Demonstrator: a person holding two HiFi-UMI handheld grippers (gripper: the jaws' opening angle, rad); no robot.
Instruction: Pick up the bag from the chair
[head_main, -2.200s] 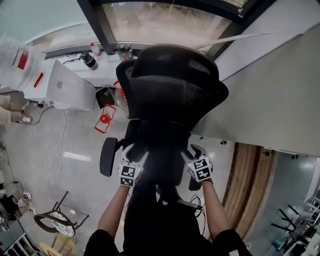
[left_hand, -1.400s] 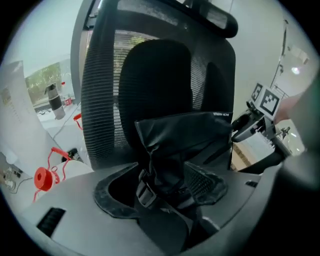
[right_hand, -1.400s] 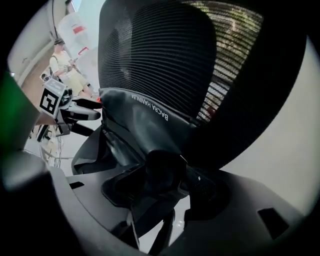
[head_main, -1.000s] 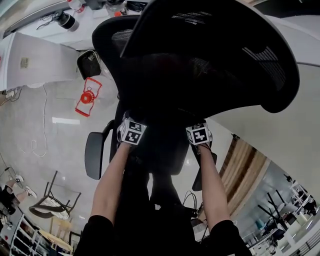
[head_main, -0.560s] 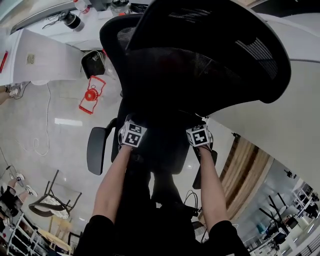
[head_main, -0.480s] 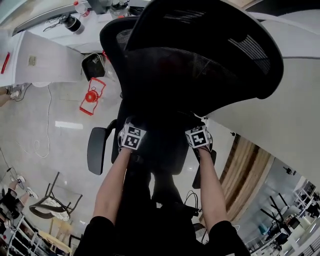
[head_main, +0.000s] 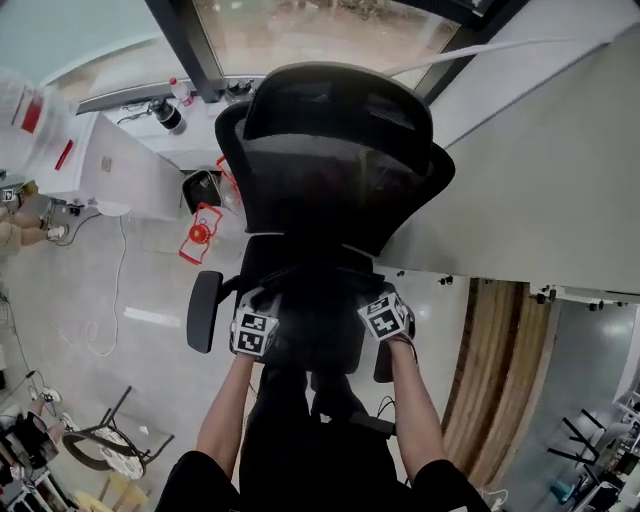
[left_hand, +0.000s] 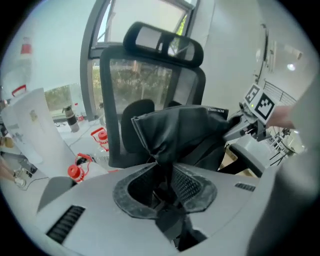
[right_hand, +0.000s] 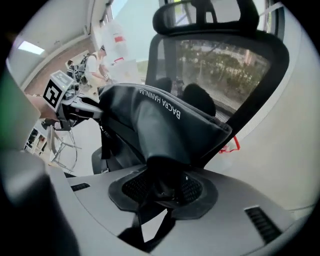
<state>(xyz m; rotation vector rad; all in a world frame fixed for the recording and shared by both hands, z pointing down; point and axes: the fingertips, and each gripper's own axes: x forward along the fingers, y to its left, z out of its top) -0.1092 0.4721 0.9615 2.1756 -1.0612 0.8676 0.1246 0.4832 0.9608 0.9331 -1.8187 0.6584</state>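
Observation:
A black office chair with a mesh back stands in front of me. The black bag hangs in front of its seat, stretched between my two grippers. My left gripper pinches the bag's left edge; dark fabric is bunched between its pads. My right gripper clamps the opposite edge of the bag, where white lettering runs along the top. Both sets of jaws have just been closing, and now press on the fabric. Each gripper view shows the other gripper's marker cube.
The chair's left armrest juts out beside the left gripper. Red items lie on the floor next to a white cabinet. A bottle stands on the window ledge. Wooden panelling runs at the right, and a small chair sits bottom left.
Both grippers have closed on the bag and come up with it, off the seat. The chair now looks smaller and further off in the head view, with the window in sight.

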